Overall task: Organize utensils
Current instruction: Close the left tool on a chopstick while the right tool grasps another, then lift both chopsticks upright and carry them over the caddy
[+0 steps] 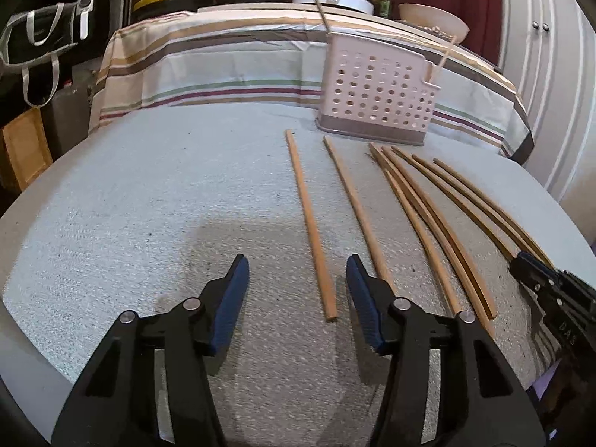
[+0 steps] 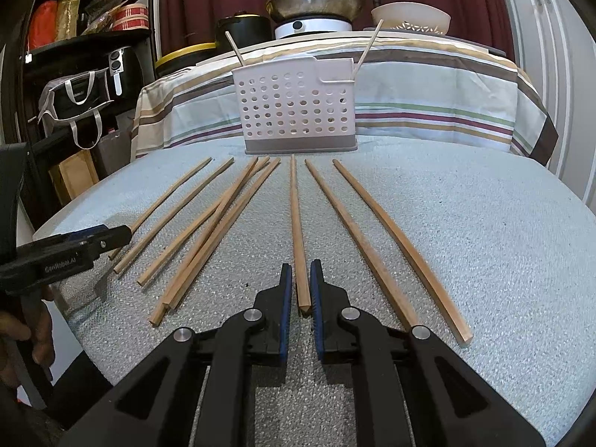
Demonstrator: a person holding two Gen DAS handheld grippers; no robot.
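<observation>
On the grey mat point(image 2: 465, 223) of the tabletop: eight wooden chopsticks lie in a fan, and their far tips point toward the utensil holder.
Utensil holder point(image 2: 298, 111): white plastic with round holes and a grey base; it stands upright at the far edge of the mat, in front of the striped cloth point(image 2: 428, 85). Two pale sticks lean out of its top, one at each end.
Right gripper point(image 2: 301, 290): its blue pads are nearly together and pinch the near end of one chopstick point(image 2: 296, 223), the third one counted from the right edge of the mat. This stick lies flat on the mat.
Right two chopsticks point(image 2: 402, 246): they lie apart from each other, at the right side of the gripped one.
Left gripper point(image 1: 296, 279): its jaws are about half open and hold nothing. The near end of the leftmost chopstick point(image 1: 309, 219) lies between the blue pads, but the pads do not touch it.
Second chopstick from left point(image 1: 355, 208): it lies just beside the right pad of the left gripper.
Middle chopsticks point(image 2: 219, 223): three sticks lie close and cross each other near their far tips.
Person's hand point(image 2: 33, 335): it holds the handle of the left gripper at the near left corner.
</observation>
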